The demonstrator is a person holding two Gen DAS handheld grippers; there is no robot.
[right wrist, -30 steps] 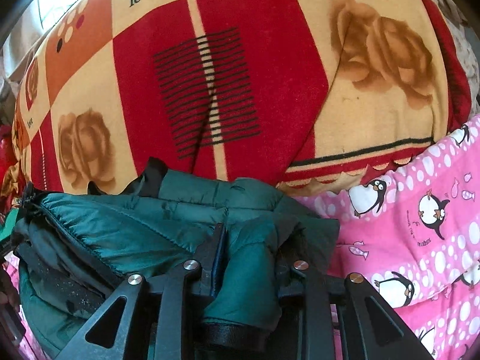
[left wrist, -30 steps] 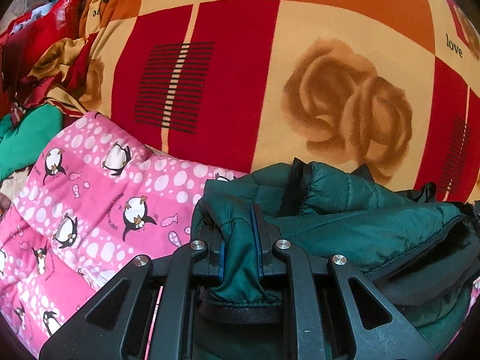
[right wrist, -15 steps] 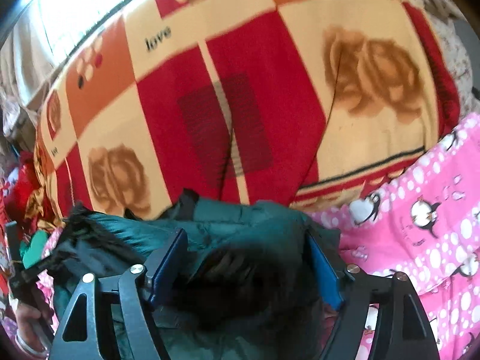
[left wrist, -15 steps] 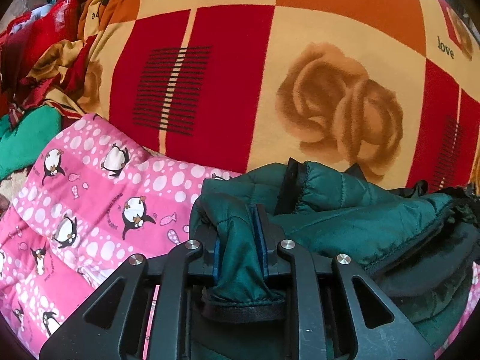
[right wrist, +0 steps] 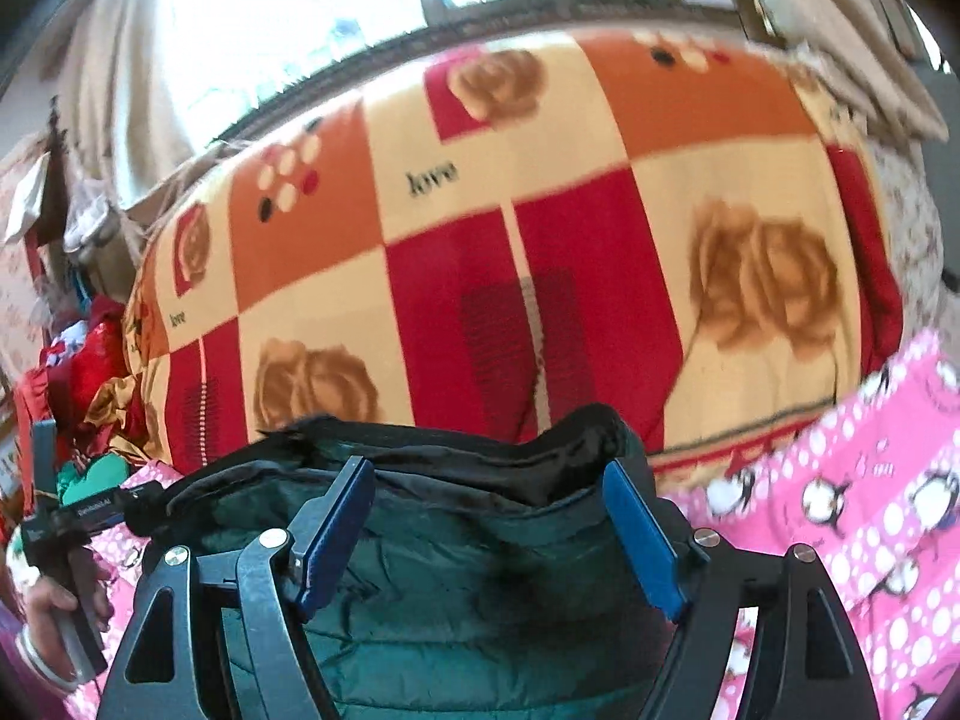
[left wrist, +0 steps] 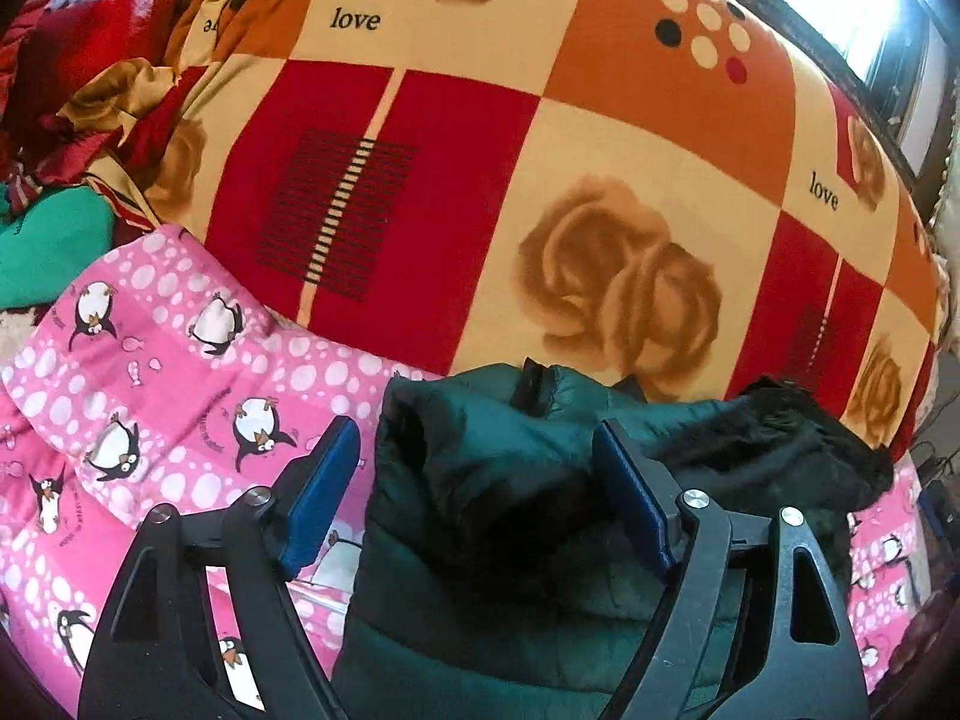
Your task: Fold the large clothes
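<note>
A dark green puffer jacket (left wrist: 504, 540) lies folded in a bundle on a pink penguin-print quilt (left wrist: 150, 396). It also shows in the right wrist view (right wrist: 480, 588), with its black lining edge on top. My left gripper (left wrist: 474, 504) is open, its blue pads spread either side of the jacket's left end. My right gripper (right wrist: 486, 534) is open too, its pads spread over the jacket's right part. Neither holds the cloth.
A big red, orange and cream rose blanket (left wrist: 540, 180) lies bulked behind the jacket. Red and green clothes (left wrist: 54, 120) are piled at far left. A bright window (right wrist: 360, 6) is behind the bed. The person's hand on the left gripper's handle (right wrist: 60, 612) shows at left.
Both grippers were shut on folds of the green jacket; both have opened and let it go. The right one opened first, then both drew back and tilted upward.
</note>
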